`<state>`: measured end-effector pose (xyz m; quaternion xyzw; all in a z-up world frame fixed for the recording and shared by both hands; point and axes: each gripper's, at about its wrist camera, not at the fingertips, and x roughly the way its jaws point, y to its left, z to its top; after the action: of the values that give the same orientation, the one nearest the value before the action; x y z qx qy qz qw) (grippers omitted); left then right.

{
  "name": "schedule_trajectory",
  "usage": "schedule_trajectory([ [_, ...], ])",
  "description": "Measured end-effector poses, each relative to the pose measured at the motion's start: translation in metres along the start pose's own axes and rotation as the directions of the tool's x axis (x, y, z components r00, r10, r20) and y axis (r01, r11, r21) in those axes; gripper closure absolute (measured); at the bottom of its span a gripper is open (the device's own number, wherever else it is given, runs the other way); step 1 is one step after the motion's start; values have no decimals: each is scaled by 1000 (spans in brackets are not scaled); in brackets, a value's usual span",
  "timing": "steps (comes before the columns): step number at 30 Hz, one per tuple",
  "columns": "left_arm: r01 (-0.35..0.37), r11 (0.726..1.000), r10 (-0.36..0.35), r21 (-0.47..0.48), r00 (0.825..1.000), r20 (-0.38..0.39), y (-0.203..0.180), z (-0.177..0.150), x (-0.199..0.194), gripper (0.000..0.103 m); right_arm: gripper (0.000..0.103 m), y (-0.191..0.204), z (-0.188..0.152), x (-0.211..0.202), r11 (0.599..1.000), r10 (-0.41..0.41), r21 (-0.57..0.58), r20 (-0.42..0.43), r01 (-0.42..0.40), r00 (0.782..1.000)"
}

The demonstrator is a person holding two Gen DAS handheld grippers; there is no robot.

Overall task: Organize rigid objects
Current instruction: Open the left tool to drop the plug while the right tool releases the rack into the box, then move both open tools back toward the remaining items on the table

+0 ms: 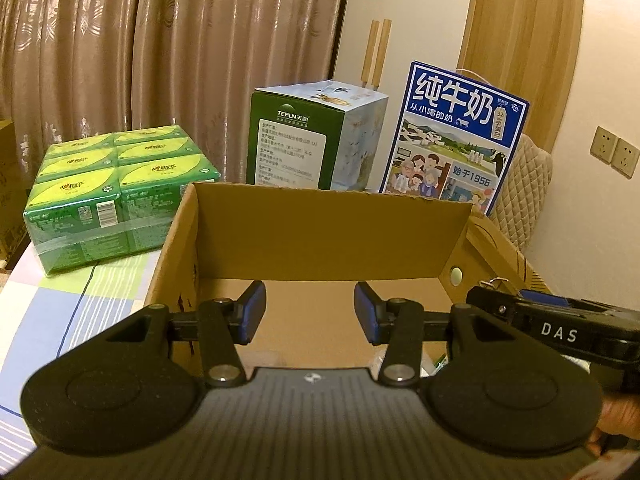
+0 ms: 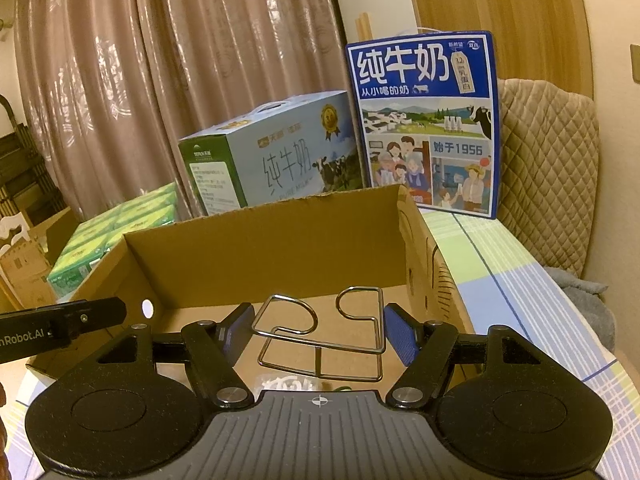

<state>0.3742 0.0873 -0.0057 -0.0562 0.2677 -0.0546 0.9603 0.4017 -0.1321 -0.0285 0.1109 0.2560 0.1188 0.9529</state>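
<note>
**Right gripper clamped on wire rack over open carton; left gripper empty**

Right gripper (image 2: 319,330): blue pads pressed on both sides of a bent wire rack (image 2: 320,336), held above the open cardboard box (image 2: 256,248). Rack sits tilted, its loops toward the box's far wall.

Left gripper (image 1: 310,312): jaws apart with nothing between them, also poised over the same box, pointing down into it. Right gripper's black body enters the left view at the right edge; a hand shows just below it at the frame corner.

Box floor: mostly bare cardboard. Some pale items lie at the near end, largely hidden behind the gripper bodies, can't identify them.

Surface: table with a checked cloth (image 2: 520,280) in blue, green and white. Box sits on it.

Around the box:
- left: shrink-wrapped green tissue multipack (image 1: 116,184), just beside the box
- behind: green and pale blue milk carton case (image 2: 276,152), upright
- behind right: blue milk box (image 2: 428,120) standing on end

Room: brown patterned curtains (image 1: 160,60) across the back, wood panel (image 1: 520,40) on the right, quilted beige chair back (image 2: 548,176) beside the table, wall sockets (image 1: 616,152) on the right wall.
</note>
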Motion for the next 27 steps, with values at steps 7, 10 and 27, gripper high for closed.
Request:
schedule_trajectory([
  [7,-1,1000,1,-1,1000,0,-1,0,0,60,34,3,1,-4,1000,4,-29,46,-2,999],
  [10,-3,1000,3,-4,1000,1,-1,1,0,60,26,1,4,-6,1000,20,-13,60,-19,998],
  [27,-3,1000,3,9,1000,0,-4,0,-1,60,22,-2,7,-15,1000,12,-30,99,-9,995],
])
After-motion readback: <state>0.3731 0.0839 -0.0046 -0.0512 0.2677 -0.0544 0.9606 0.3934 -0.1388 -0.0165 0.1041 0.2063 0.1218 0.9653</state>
